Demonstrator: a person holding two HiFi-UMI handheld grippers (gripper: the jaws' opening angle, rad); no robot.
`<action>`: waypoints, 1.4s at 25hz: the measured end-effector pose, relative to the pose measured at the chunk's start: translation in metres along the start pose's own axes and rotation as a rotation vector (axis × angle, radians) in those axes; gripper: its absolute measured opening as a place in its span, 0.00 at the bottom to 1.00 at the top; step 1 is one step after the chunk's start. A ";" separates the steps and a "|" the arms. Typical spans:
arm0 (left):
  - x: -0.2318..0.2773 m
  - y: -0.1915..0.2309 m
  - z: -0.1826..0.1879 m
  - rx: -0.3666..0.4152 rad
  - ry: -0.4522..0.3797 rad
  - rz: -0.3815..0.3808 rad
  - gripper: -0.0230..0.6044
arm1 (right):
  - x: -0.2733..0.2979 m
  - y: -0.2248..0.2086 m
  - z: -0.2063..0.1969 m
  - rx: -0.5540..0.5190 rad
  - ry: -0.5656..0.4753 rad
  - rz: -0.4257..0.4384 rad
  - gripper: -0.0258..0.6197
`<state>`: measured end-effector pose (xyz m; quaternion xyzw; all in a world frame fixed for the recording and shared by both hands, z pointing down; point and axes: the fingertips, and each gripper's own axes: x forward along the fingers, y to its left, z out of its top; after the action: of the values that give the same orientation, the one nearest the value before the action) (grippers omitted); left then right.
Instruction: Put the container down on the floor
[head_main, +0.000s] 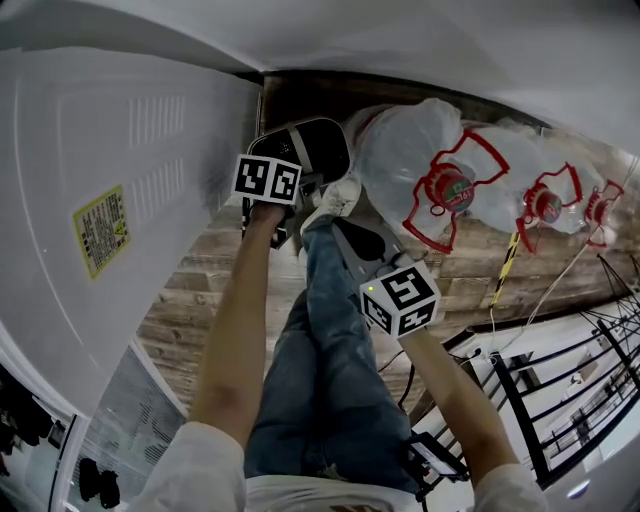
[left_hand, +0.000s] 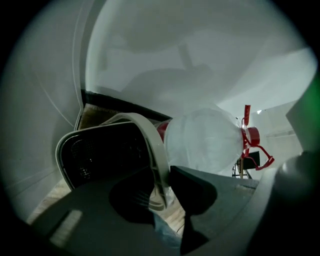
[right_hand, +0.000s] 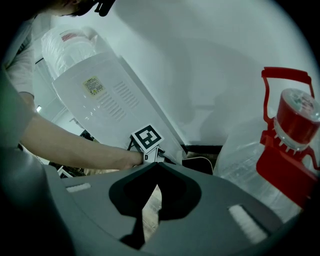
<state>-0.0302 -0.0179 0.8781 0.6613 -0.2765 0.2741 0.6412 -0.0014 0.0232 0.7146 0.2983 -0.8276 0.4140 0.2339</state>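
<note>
Lower centre of the head view: both forearms reach out over jeans (head_main: 320, 380), one gripper in each hand.

Right gripper (right_hand: 155, 167): jaws together at the tips and nothing between them. Only a thin slit behind the tips shows the floor. It sits mid-frame in the head view, apart from the container.

Left gripper (left_hand: 164, 175): jaws clamped onto the white rim (left_hand: 152, 145) of the container (head_main: 310, 145), which is a black tub with a pale edge. The rim runs edge-on between the two pads, and the tub body hangs to the left of the jaws in the left gripper view.

Container location: upper centre of the head view, low over the wooden floor (head_main: 210, 290), just beyond a white shoe (head_main: 335, 200) and close to the dark strip at the wall base. Can't tell whether its bottom touches the floor.

Just right of the container is a large clear water bottle (head_main: 410, 160) with a red cap and handle. More of the same bottles (head_main: 530, 190) line up toward the upper right.

Left side: white dispenser panel (head_main: 120, 200) with a yellow label (head_main: 100, 230).

Lower right: black wire rack (head_main: 560, 400).
</note>
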 end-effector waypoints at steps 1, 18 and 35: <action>0.001 0.002 0.004 -0.020 -0.021 0.012 0.20 | 0.001 -0.001 0.000 0.002 -0.001 -0.002 0.08; -0.037 0.058 0.008 -0.119 -0.082 0.344 0.25 | 0.007 -0.004 0.004 0.020 0.000 -0.011 0.08; -0.072 0.089 -0.031 -0.154 -0.122 0.651 0.45 | 0.001 0.003 0.019 0.033 -0.006 -0.014 0.08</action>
<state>-0.1446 0.0119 0.8894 0.5031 -0.5310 0.4027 0.5502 -0.0075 0.0083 0.7031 0.3090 -0.8194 0.4248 0.2293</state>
